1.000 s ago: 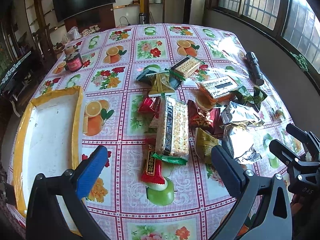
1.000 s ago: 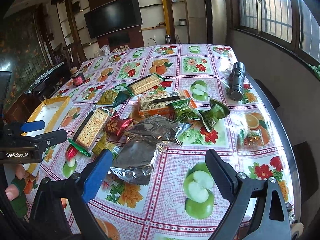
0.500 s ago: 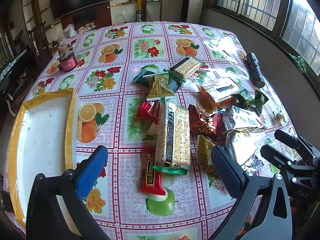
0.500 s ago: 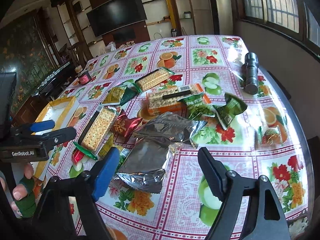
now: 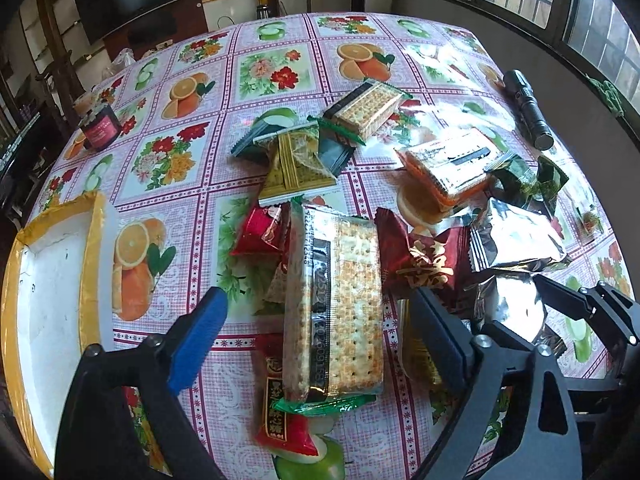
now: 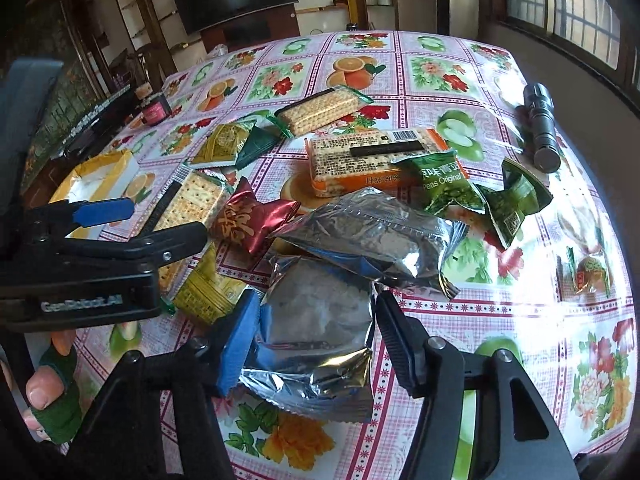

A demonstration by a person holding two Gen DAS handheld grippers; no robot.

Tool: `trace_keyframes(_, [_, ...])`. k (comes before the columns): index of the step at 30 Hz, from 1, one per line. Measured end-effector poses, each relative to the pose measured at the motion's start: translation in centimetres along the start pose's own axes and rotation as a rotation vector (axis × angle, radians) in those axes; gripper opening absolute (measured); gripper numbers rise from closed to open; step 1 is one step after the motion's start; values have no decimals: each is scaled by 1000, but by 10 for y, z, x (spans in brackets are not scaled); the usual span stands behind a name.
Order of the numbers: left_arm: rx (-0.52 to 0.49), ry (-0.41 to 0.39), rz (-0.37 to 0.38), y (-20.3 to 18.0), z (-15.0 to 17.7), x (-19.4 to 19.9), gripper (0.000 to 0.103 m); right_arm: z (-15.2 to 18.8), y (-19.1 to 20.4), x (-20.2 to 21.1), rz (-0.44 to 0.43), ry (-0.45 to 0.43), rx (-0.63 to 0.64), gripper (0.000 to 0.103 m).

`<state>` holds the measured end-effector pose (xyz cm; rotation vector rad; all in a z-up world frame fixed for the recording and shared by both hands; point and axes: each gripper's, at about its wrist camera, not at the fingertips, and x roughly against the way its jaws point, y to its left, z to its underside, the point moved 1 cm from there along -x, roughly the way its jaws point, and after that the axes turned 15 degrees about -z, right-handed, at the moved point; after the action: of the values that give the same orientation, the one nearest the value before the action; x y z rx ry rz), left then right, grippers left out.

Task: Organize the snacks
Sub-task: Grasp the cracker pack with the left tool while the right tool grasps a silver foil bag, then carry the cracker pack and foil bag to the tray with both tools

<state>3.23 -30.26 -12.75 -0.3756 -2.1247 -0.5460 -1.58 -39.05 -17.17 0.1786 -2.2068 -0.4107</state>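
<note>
Snack packets lie heaped in the middle of a fruit-print tablecloth. My left gripper (image 5: pixel 316 332) straddles a long cracker pack (image 5: pixel 340 304). Its jaws are closing, and a gap still shows between each pad and the pack. In the right wrist view the left gripper (image 6: pixel 168 220) hovers over that same cracker pack (image 6: pixel 188 204). My right gripper (image 6: pixel 318 320) is closing around a silver foil bag (image 6: pixel 320 312), with its pads right at the bag's sides and no squeeze visible. A white tray with a yellow rim (image 5: pixel 90 264) sits at the left.
A black flashlight (image 5: pixel 528 112) lies near the right table edge and a dark jar (image 5: pixel 100 128) stands far left. Other cracker packs, red, green and gold packets (image 6: pixel 444 180) crowd the centre. A thumb in a green sleeve (image 6: pixel 48 388) holds the left tool.
Both grippers have dropped closer to the snacks and their jaws have narrowed. The right one now brackets the silver bag, and the left one brackets the long cracker pack.
</note>
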Motion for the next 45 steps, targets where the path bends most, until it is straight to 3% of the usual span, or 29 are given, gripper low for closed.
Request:
trace_keyframes(3, [-11,47,22,-2,3,-14,48,2,-2,0,0,1,3,61])
trace_keyframes(8, [11,42,42,4,7,-13,39,4,-8,5,-18,-12,-10,59])
trace_keyframes(10, [33,32,55,10,7,-7,20,6,-12,10,-22,-26,-22,58])
trace_keyframes(20, [107,-14,90,41,15,29,20,15,-6,44,-90,-103,-45,58])
trace_keyframes(31, [203,-57,194,83,32,63,20,-1,18,67,-197,-194,-50,58])
trace_keyframes(45, [315,-102,44,159,65,78,20,-19,81,44,-279,-169,51,58])
